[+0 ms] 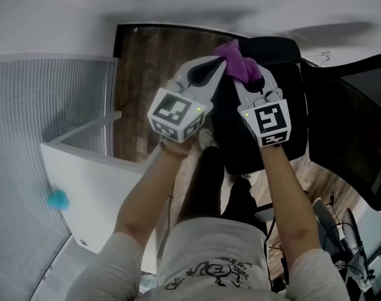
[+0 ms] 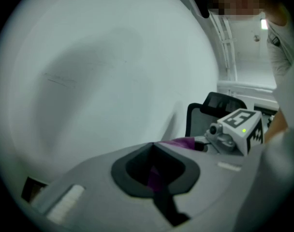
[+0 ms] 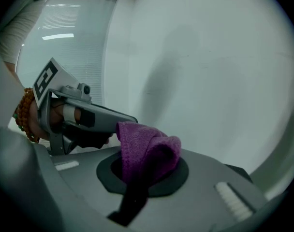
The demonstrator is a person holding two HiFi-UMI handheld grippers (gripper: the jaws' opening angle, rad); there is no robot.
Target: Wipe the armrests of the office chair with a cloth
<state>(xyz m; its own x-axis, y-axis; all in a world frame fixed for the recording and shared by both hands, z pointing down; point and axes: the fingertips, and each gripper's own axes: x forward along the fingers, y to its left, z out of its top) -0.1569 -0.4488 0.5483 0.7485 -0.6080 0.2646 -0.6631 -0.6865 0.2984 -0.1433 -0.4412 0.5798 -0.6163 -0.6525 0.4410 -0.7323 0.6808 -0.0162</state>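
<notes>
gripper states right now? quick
Left hand-held gripper: closed, pinching the purple cloth.
Right hand-held gripper: closed on the same purple cloth.

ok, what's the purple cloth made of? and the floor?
Cloth: probably microfibre or terry with a matte finish. A fine nubby weave shows, and it slumps in soft folds.
Floor: dark brown planks with streaky grain and low sheen. Could be solid wood or laminate; the look doesn't settle it.
</notes>
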